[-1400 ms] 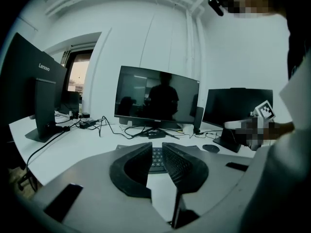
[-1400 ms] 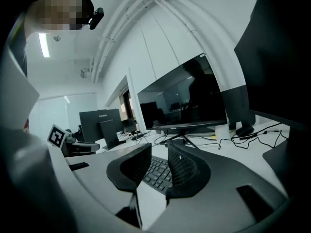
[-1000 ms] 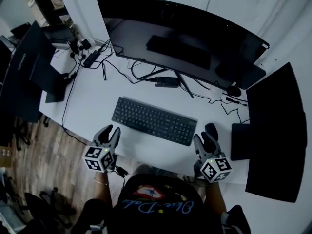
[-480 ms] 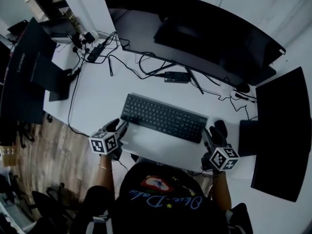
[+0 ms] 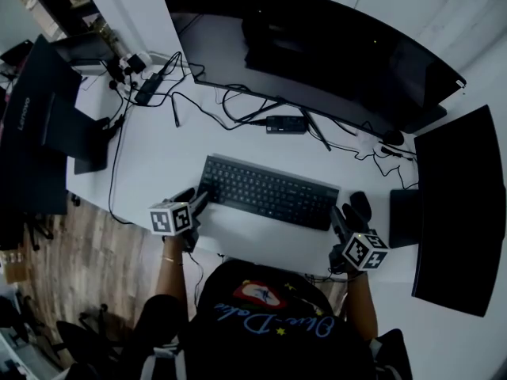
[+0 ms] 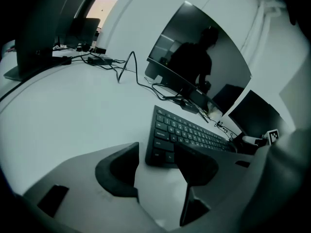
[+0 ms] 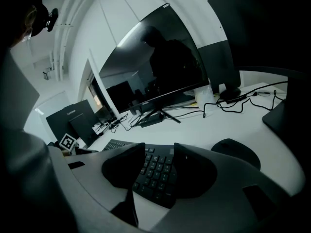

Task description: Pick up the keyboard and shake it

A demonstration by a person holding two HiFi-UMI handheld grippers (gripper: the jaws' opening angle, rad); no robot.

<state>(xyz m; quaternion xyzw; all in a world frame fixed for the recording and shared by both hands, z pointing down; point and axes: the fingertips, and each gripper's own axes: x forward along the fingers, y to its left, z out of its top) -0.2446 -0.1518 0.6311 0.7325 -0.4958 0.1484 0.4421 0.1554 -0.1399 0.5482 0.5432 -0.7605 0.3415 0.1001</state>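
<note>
A black keyboard (image 5: 268, 191) lies flat on the white desk (image 5: 150, 165) in front of the person. My left gripper (image 5: 196, 199) is at its left end. In the left gripper view the keyboard (image 6: 189, 132) has its near corner just ahead of the gap of the left gripper (image 6: 156, 154). My right gripper (image 5: 348, 210) is at the right end. In the right gripper view the keyboard (image 7: 153, 171) shows between the fingers of the right gripper (image 7: 158, 154). Both pairs of jaws have just been opening. No pad presses on the keyboard.
A wide curved monitor (image 5: 309, 46) stands behind the keyboard, a second dark screen (image 5: 459, 212) at the right, a Lenovo screen (image 5: 40, 125) at the left. Cables, a power strip (image 5: 146, 89) and an adapter (image 5: 287, 123) lie at the back. A mouse (image 7: 235, 152) sits right of the keyboard.
Both grippers have sunk and come in to the keyboard's two ends. The left one has rolled and closed in on the left corner. Both pairs of jaws stand wider.
</note>
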